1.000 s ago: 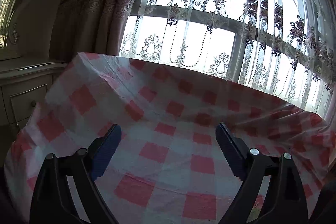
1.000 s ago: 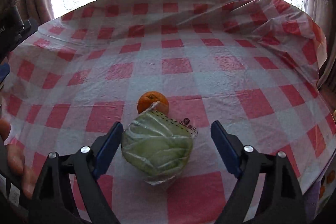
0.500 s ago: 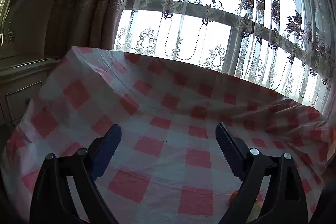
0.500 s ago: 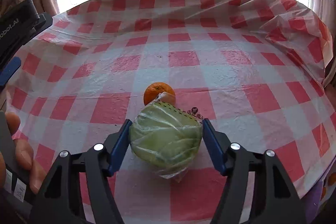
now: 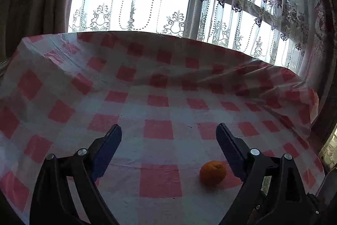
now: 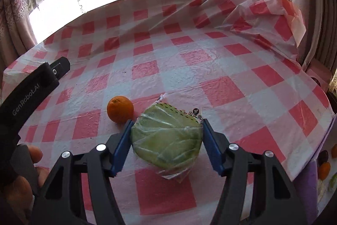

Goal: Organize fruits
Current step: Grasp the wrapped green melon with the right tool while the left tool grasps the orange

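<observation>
Right gripper (image 6: 166,136): its blue pads are pressed against both flanks of the wrapped cabbage (image 6: 167,138), which is clamped between them while resting on, or just above, the checked cloth (image 6: 221,90); which of the two cannot be told. An orange (image 6: 120,109) lies just beyond and to the left of the left pad, close to the cabbage and possibly touching its wrap. No bowl, basket or tray is seen on the cloth, so the sorting is judged to be at an early stage: one item is gripped, none is shown placed, and the orange remains to be dealt with. More produce, orange and dark, is glimpsed off the table's edge at the far right of the right wrist view; what holds it cannot be made out.

Left gripper (image 5: 168,149): its jaws stand wide apart with nothing between the pads. The orange (image 5: 212,172) is seen low in its view, just inside and below the right finger, not yet straddled. This gripper is judged to be lined up for the orange.

Pose: the right gripper is tilted downward over the near part of the table, the cabbage centred ahead of it. The left gripper is angled less steeply, toward the far edge and the curtained window (image 5: 168,3). A hand (image 6: 25,174) wrapped round the left tool's handle is seen at the lower left of the right wrist view.
</observation>
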The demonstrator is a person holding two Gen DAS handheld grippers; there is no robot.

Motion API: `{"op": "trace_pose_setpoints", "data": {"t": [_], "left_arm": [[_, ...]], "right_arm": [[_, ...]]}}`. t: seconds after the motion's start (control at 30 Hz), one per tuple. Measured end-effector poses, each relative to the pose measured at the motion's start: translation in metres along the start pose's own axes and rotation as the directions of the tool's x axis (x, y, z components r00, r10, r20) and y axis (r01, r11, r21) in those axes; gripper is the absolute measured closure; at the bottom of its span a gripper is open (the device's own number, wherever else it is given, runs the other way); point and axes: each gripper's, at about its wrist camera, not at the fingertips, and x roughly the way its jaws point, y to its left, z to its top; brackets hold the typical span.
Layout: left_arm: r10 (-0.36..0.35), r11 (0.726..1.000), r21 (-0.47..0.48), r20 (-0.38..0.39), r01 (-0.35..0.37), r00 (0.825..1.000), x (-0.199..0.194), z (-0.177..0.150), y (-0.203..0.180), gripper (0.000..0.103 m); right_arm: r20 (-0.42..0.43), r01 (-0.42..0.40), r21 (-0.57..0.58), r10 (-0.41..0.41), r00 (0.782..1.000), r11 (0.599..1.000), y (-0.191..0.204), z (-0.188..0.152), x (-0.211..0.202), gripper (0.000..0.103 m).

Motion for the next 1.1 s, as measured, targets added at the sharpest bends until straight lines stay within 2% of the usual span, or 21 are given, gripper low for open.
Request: {"op": "trace_pose_setpoints", "data": {"t": [0.07,0.13,0.27,0.37,0.5,0.7,0.8,0.9,1.0,1.07,1.1], "left_arm": [[-0.049,0.998,0.029,-0.052,0.051,0.997,0.009,-0.005,-0.01,0.025],[-0.069,0.994,0.073,-0.092,0.076,0.993,0.015,-0.009,-0.02,0.027],[-0.072,0.985,0.148,-0.137,0.092,0.988,0.021,-0.015,-0.037,0.029],[-0.062,0.982,0.165,-0.17,0.09,0.983,0.027,-0.017,-0.041,0.03],[-0.067,0.984,0.136,-0.3,0.113,0.952,0.048,-0.027,-0.037,0.037],[-0.074,0.973,0.182,-0.321,0.138,0.944,0.05,-0.03,-0.046,0.042],[-0.102,0.969,0.174,-0.358,0.174,0.928,0.055,-0.031,-0.048,0.041],[-0.112,0.962,0.192,-0.372,0.195,0.922,0.055,-0.033,-0.053,0.046],[-0.144,0.955,0.185,-0.399,0.233,0.906,0.058,-0.036,-0.056,0.059],[-0.152,0.951,0.189,-0.399,0.244,0.904,0.057,-0.037,-0.058,0.068],[-0.15,0.951,0.193,-0.397,0.242,0.905,0.057,-0.037,-0.059,0.068]], "right_arm": [[0.008,0.03,0.029,-0.03,1.0,0.999,-0.009,0.0,-0.002,0.039],[0.018,0.053,0.049,-0.054,0.998,0.997,-0.017,0.0,-0.005,0.039],[0.03,0.077,0.066,-0.079,0.996,0.995,-0.027,-0.001,-0.009,0.039],[0.03,0.079,0.067,-0.081,0.996,0.995,-0.03,-0.002,-0.01,0.039],[0.028,0.085,0.072,-0.087,0.996,0.994,-0.031,-0.003,-0.01,0.039],[0.028,0.095,0.074,-0.097,0.995,0.993,-0.031,-0.003,-0.01,0.039],[0.02,0.098,0.088,-0.1,0.995,0.991,-0.035,-0.003,-0.009,0.039],[0.019,0.104,0.101,-0.107,0.994,0.989,-0.038,-0.004,-0.01,0.039],[0.011,0.107,0.105,-0.109,0.994,0.989,-0.041,-0.005,-0.009,0.039],[0.008,0.11,0.105,-0.111,0.994,0.988,-0.041,-0.005,-0.009,0.039],[0.008,0.11,0.105,-0.112,0.994,0.988,-0.041,-0.006,-0.009,0.039]]}}
